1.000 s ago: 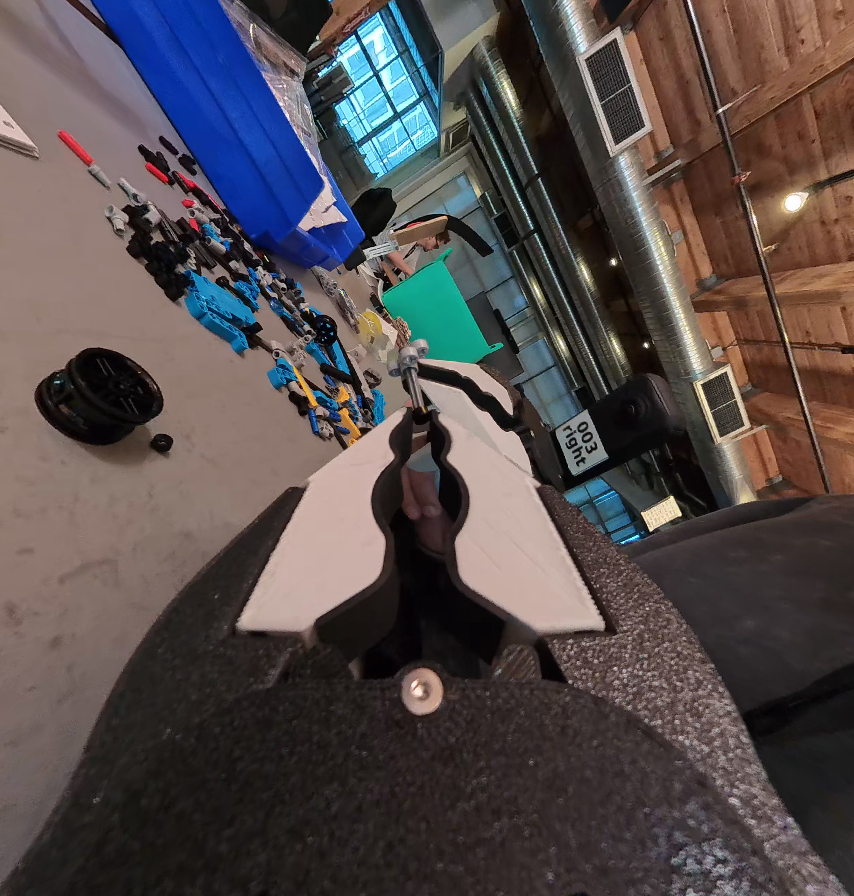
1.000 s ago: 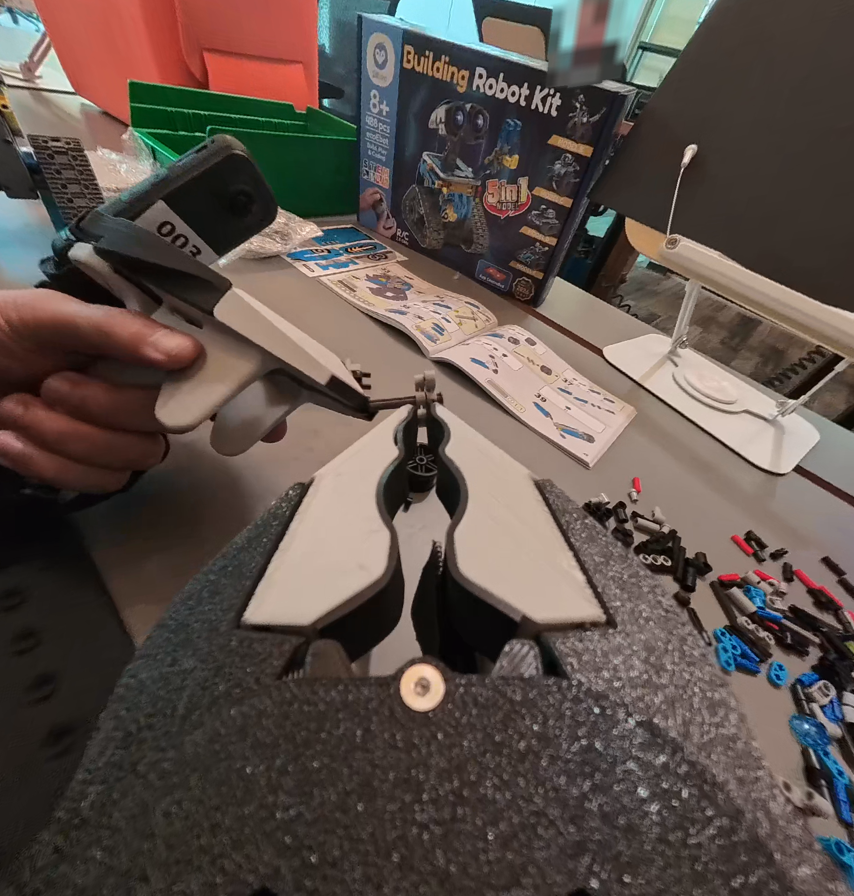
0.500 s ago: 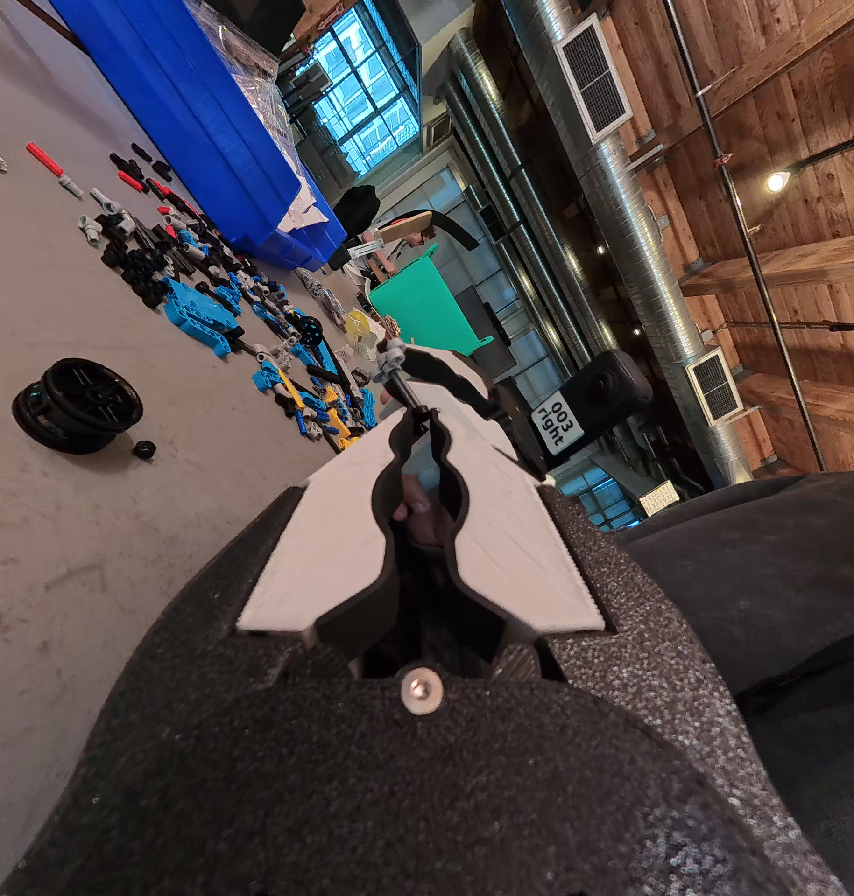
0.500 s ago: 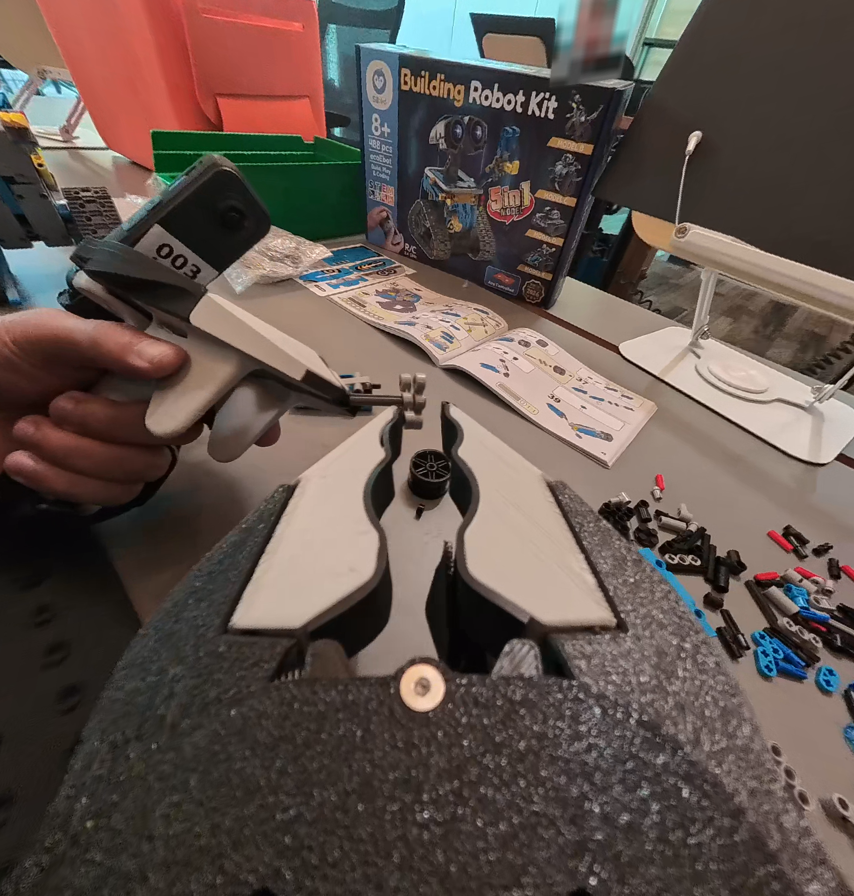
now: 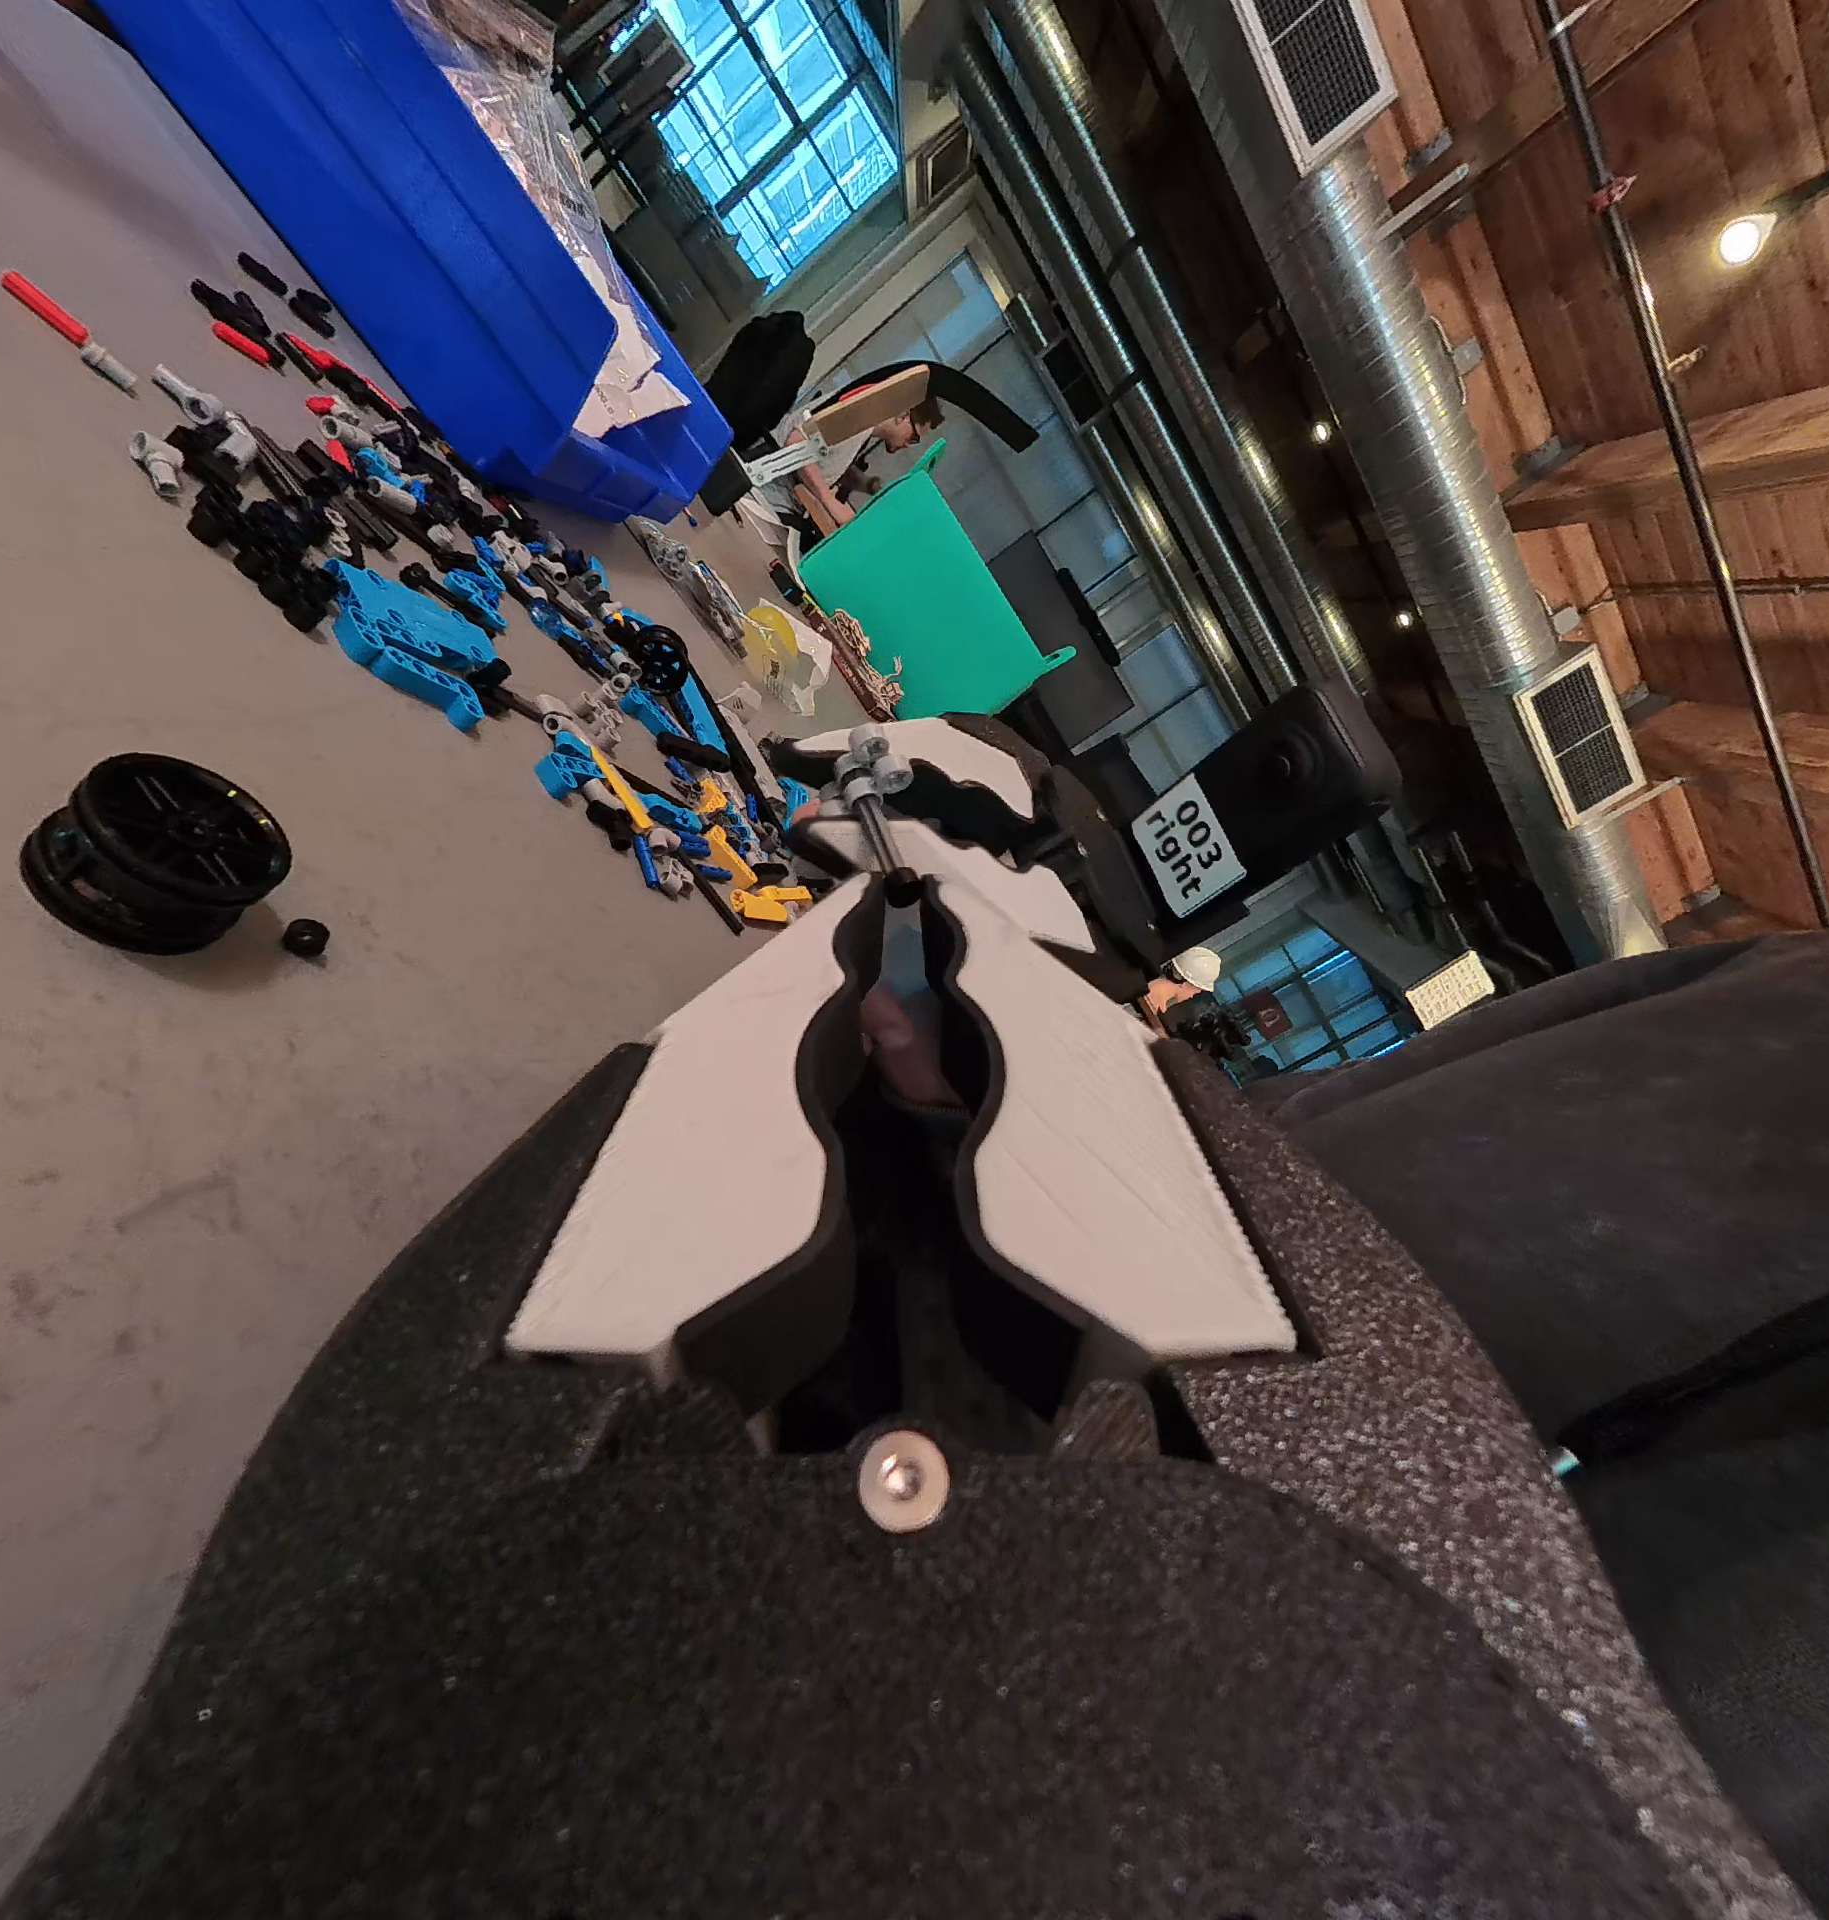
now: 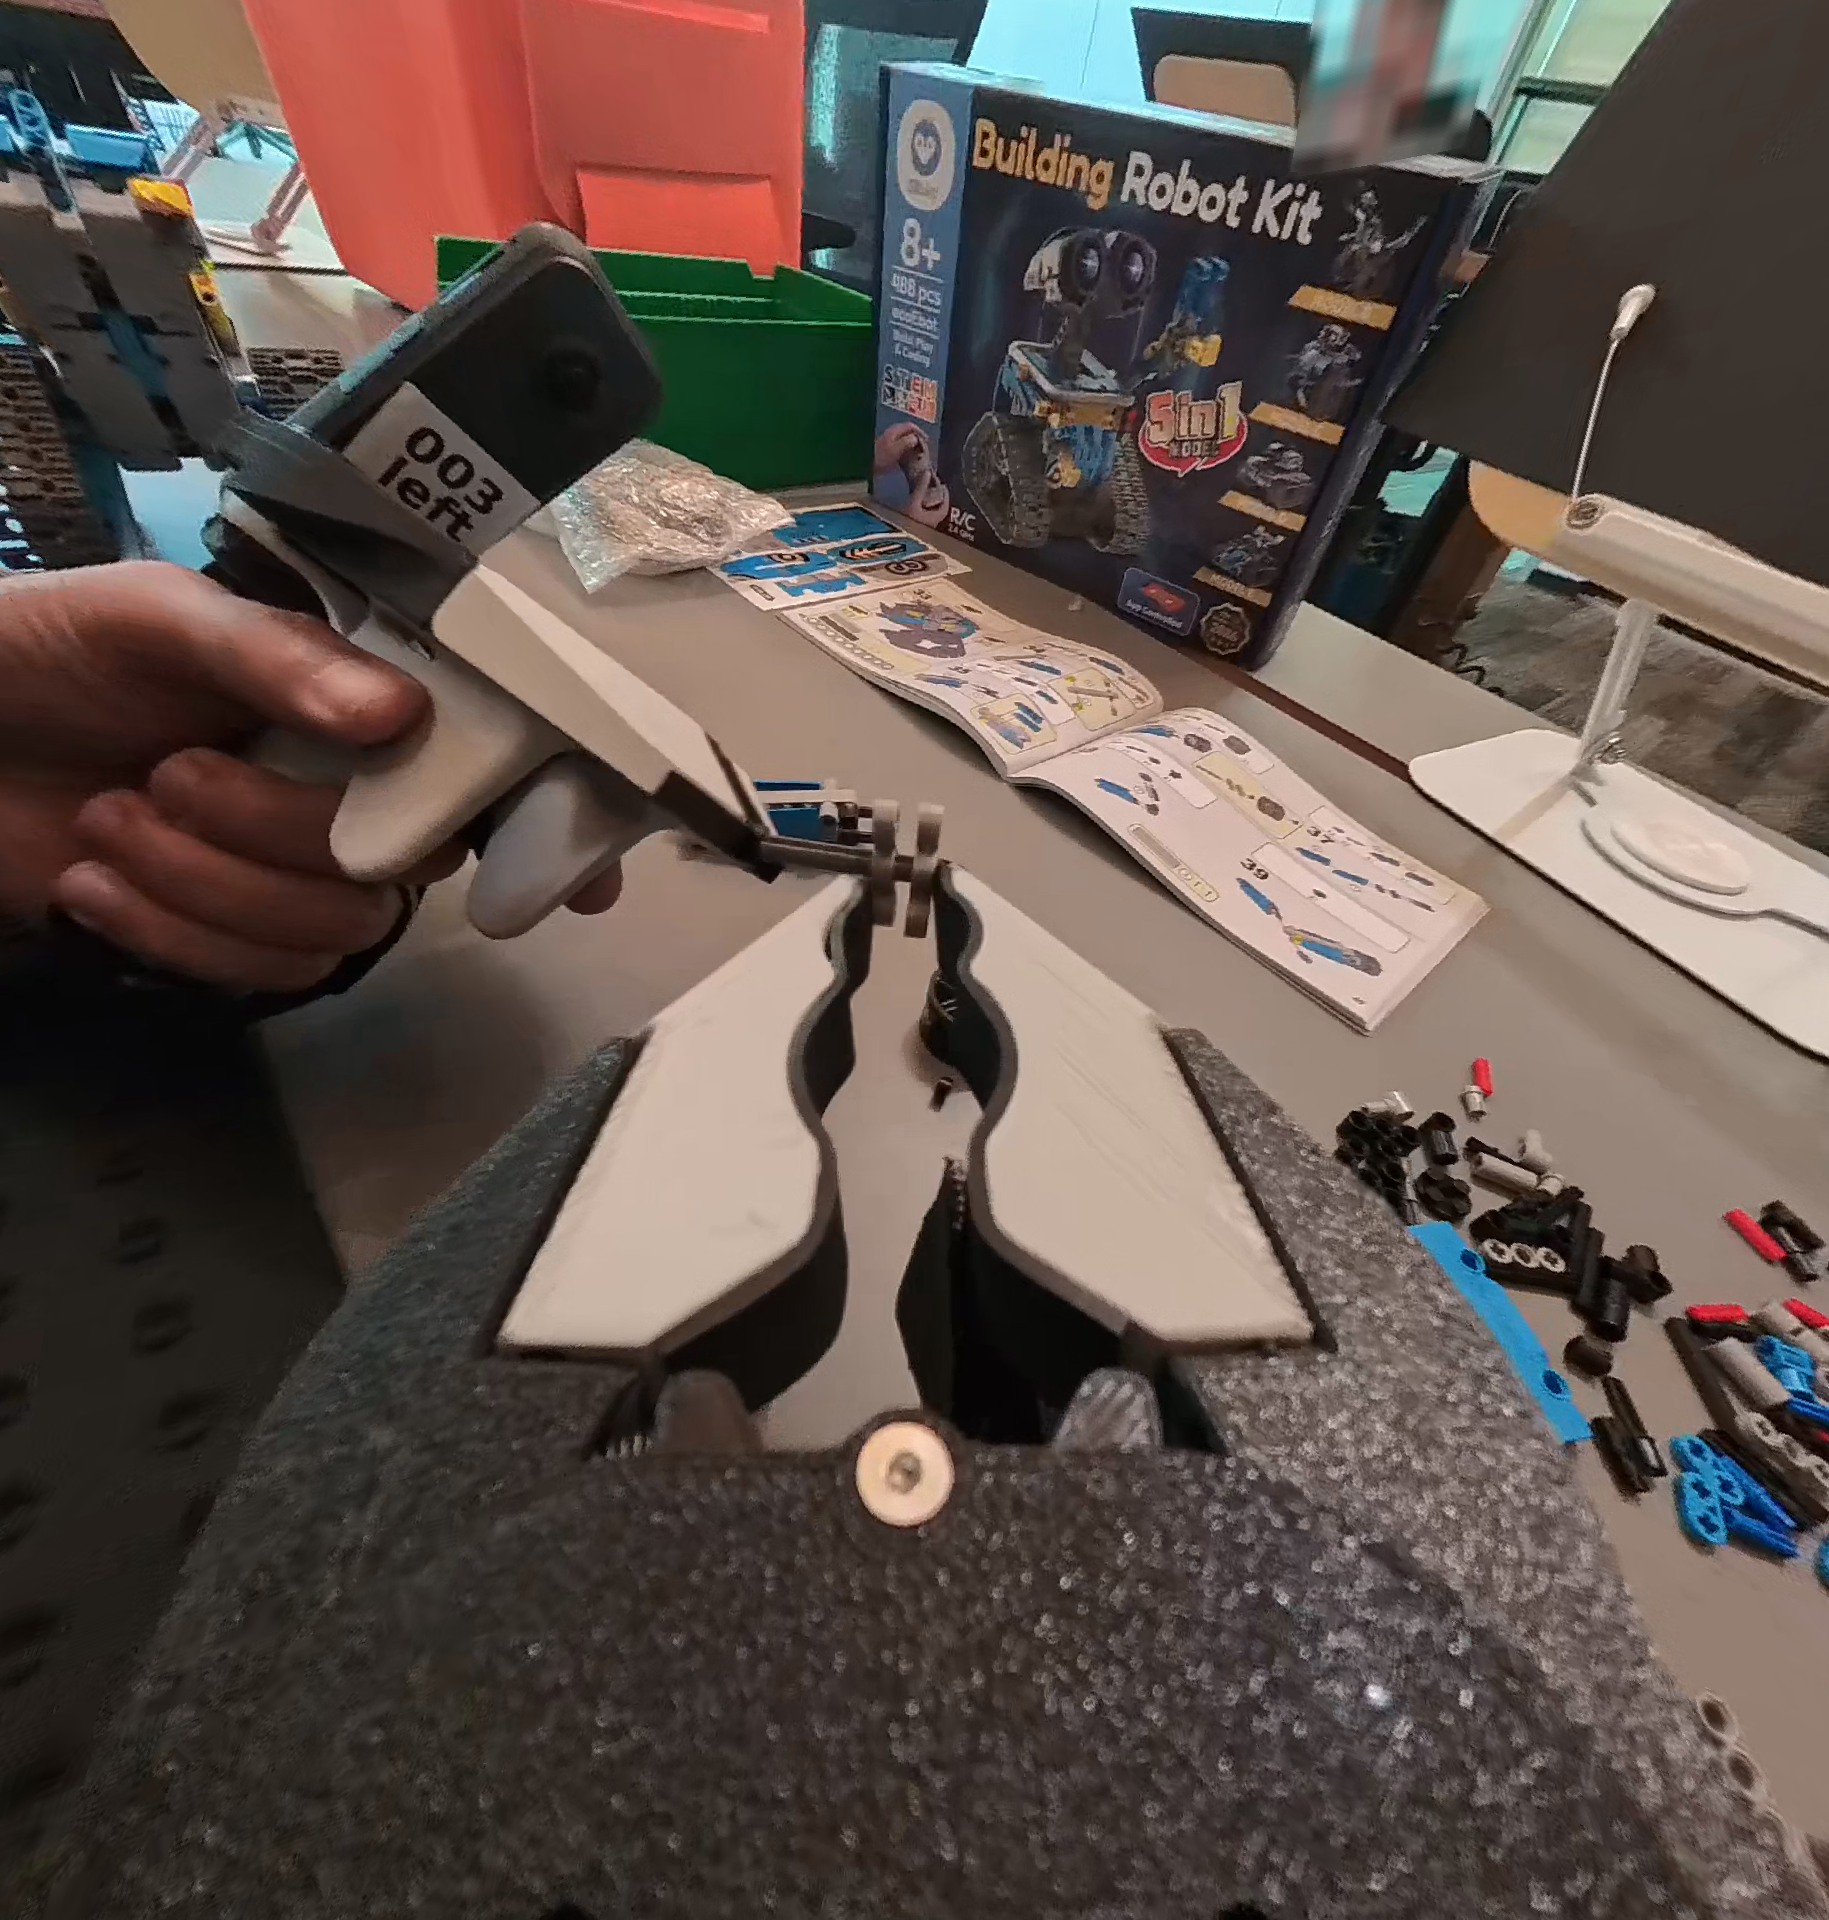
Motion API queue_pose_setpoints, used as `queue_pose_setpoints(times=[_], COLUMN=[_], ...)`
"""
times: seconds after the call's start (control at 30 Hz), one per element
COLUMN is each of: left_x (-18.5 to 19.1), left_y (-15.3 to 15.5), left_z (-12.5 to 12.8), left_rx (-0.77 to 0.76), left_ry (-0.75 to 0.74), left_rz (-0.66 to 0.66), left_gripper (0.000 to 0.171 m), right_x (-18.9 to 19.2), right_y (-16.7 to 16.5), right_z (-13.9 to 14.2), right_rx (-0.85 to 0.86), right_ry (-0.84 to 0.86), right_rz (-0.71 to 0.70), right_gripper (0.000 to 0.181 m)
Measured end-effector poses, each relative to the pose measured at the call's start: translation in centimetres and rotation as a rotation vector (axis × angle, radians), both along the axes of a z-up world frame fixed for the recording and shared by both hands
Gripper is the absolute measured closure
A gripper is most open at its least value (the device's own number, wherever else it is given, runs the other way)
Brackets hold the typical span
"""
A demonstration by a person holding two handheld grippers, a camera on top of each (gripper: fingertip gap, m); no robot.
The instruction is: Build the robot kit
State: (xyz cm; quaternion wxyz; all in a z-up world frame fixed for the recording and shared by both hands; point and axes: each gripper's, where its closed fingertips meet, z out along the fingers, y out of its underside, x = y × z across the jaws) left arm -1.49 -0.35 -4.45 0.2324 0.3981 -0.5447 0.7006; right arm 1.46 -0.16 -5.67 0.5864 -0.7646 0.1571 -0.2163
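My left gripper [image 5: 894, 896] is shut on a black axle [image 5: 879, 831] that carries a grey connector [image 5: 874, 753] on its far end. In the right wrist view a hand [image 6: 162, 748] holds this left gripper [image 6: 754, 842], and the axle points right. My right gripper [image 6: 902, 896] is slightly open, and the grey connector [image 6: 902, 857] sits right at its tips with small gaps on both sides. The right gripper also shows in the left wrist view [image 5: 941, 821], just behind the connector. A black wheel [image 6: 941, 1013] lies on the table below the right fingers.
A black wheel [image 5: 162, 847] and a small black bush [image 5: 305, 935] lie on the grey table [image 5: 214, 1143]. Loose parts [image 5: 422, 582] spread beside a blue bin [image 5: 422, 239]. A kit box [image 6: 1149, 364], open booklet [image 6: 1149, 790], white lamp base [image 6: 1668, 873] and green box [image 6: 744, 364] stand behind. My two grippers' fingertips are within a few centimetres of each other. The black wheel [image 5: 162, 847] lies around 10 cm away from my right fingertips.
The right gripper was shut on the grey connector, then opened and drew back, and now has its tips around the connector again. The left gripper has kept hold of the axle.
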Motion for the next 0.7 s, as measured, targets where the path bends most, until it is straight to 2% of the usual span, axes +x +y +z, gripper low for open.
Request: queue_pose_setpoints(times=[0.53,0.6,0.7], left_x=[0.5,0.7,0.9], left_y=[0.0,0.0,0.1], left_z=[-1.8,-2.0,-2.0], left_rx=[0.137,0.153,0.144], left_ry=[-0.045,-0.049,-0.042], left_rz=[0.097,0.116,0.123], left_gripper=[0.166,0.167,0.167], right_x=[0.6,-0.1,-0.2], right_y=[-0.2,0.5,0.8], right_z=[-1.7,-2.0,-2.3], right_rx=[-0.154,-0.159,-0.189], right_ry=[-0.046,-0.030,-0.060], right_rz=[-0.092,-0.043,-0.056], right_gripper=[0.173,0.174,0.174])
